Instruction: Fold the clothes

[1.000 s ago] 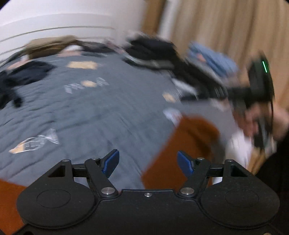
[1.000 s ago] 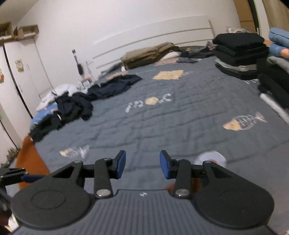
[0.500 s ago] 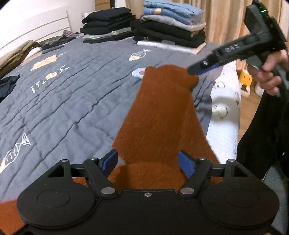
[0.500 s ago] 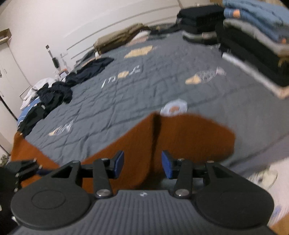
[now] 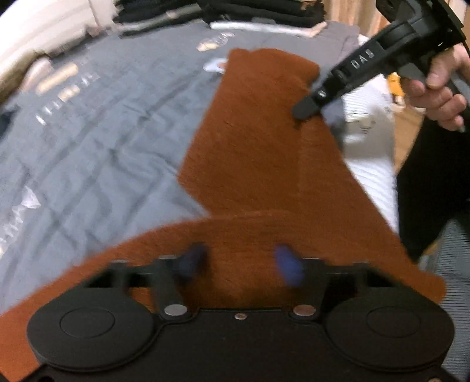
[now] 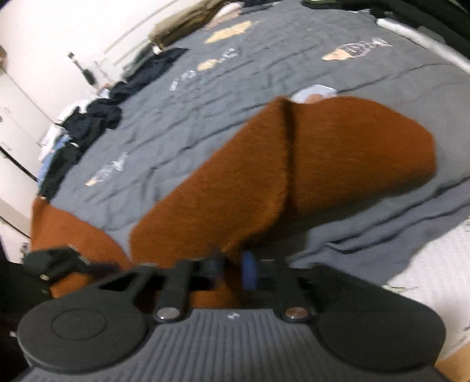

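A rust-brown fuzzy garment (image 5: 264, 147) lies along the near edge of the grey bedspread (image 5: 88, 147), one end folded over on itself (image 6: 323, 164). My left gripper (image 5: 240, 264) is low over the near end, its blurred blue fingers apart with brown cloth between and under them. In the right wrist view my right gripper (image 6: 233, 267) has its fingers pinched close on the garment's edge. From the left wrist view, that right gripper (image 5: 304, 108) bites the cloth's right border, held by a hand (image 5: 434, 91).
Stacks of folded clothes (image 5: 264, 11) sit at the bed's far side. A heap of dark unfolded clothes (image 6: 88, 123) lies along the left edge, a tan item (image 6: 182, 26) near the headboard. White sheet (image 5: 370, 152) shows at the bed's edge.
Both grippers have dropped toward the brown garment. The right gripper's fingers have closed on its edge, and the left gripper's fingers have drawn somewhat closer together over the cloth.
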`<state>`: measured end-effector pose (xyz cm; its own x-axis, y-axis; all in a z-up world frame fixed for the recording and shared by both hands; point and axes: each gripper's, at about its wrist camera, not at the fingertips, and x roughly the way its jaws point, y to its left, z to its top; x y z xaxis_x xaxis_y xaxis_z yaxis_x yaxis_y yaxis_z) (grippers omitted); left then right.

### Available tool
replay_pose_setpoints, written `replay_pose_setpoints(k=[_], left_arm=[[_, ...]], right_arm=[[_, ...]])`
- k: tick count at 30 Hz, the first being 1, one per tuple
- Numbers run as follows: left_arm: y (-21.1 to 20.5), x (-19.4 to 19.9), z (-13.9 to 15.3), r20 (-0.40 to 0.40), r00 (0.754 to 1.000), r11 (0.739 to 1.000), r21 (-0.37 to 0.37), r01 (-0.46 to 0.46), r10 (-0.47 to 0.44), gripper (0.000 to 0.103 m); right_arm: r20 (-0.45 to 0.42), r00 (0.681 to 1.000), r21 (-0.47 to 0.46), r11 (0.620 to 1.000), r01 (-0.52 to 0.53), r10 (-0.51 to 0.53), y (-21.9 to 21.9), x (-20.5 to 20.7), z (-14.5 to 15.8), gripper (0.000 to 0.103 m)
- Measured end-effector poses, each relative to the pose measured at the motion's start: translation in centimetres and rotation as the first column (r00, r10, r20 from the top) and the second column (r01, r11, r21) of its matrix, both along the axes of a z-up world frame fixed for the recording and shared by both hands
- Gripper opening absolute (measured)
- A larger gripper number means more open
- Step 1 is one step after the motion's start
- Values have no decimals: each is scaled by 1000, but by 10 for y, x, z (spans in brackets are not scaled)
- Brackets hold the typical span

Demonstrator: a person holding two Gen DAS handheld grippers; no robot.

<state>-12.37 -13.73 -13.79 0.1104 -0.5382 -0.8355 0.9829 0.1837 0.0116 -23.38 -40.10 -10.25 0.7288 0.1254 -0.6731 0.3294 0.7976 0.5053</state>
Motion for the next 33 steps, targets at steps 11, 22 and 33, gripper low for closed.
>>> replay_pose_setpoints(k=[11,22,33], left_arm=[[34,43,45,-22,973,954,-197,-228,228,11],[-2,-7,24,102,995,981,-195,11,8,95],[-5,23,27,71,992,971,-223,-86,104,11]], right_arm=[[248,960,78,991,112,-128,-19,-2,53,6],[365,894,70,965,254,-262,-61,-18,88,6],[390,878,56,959,276,-276,-60,-23,93,6]])
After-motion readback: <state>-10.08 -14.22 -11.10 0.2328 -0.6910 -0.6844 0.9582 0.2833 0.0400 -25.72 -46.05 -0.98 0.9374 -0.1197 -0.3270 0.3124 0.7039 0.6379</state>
